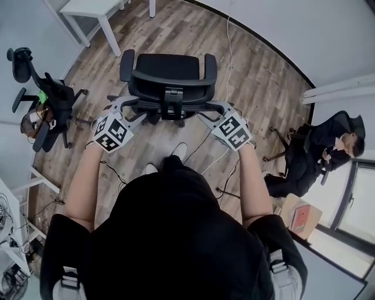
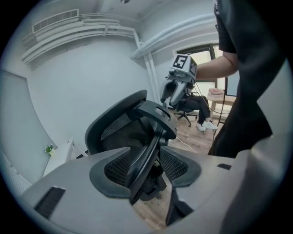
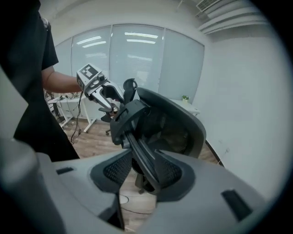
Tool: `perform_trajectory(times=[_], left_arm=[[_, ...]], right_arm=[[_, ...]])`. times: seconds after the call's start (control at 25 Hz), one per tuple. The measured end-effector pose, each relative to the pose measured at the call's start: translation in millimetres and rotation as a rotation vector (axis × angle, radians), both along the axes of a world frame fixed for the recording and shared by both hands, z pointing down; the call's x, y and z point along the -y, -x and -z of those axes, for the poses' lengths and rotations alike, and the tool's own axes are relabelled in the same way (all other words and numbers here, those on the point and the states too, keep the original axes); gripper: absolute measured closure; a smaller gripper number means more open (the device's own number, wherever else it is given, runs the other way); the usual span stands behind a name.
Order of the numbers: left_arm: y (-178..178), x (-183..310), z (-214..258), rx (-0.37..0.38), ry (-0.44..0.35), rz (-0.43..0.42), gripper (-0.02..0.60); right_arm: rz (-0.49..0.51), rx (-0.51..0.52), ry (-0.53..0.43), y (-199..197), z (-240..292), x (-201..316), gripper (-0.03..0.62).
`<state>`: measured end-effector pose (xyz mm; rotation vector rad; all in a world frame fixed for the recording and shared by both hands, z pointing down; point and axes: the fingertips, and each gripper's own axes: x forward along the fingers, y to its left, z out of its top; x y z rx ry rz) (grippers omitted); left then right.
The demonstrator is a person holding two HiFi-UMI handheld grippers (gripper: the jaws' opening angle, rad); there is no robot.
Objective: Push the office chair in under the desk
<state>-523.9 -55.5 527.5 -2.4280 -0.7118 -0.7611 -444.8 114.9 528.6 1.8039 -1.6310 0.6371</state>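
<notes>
While the person is standing directly behind it, the left gripper and right gripper are hovering at either side of the backrest of the black mesh office chair. Each has its jaws spread wide, straddling a black frame bar without clamping it, seemingly lining up a balanced two-handed push. The chair is sitting on the wood-plank floor, well apart from the white table beyond, not yet tucked under.

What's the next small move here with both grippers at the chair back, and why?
Probably close both grippers on the frame of the chair back. The left gripper and the right gripper each stand open with that frame between the jaws, not yet clamped, so a push toward the white desk now could slip.
</notes>
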Motion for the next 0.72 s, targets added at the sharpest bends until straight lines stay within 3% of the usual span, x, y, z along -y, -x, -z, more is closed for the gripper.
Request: perform_trajectory(times=[0.16, 0.44, 0.56, 0.72], left_arm=[[-5, 5, -21, 0.096, -0.105, -0.079, 0.373], [-11, 9, -50, 0.238, -0.305, -0.182, 0.371], [-13, 9, -62, 0.264, -0.393, -0.231, 0.373], [-16, 4, -76, 0.276, -0.449, -0.271, 0.395]], right_arm=[[0.063, -0.025, 0.086, -9, -11, 4, 0.451], [0.268, -0.164, 0.401, -18, -47, -4, 0.451], [0.321, -0.212, 0.476, -18, -60, -2, 0.453], [0.369, -0.259, 0.537, -15, -72, 2, 0.470]])
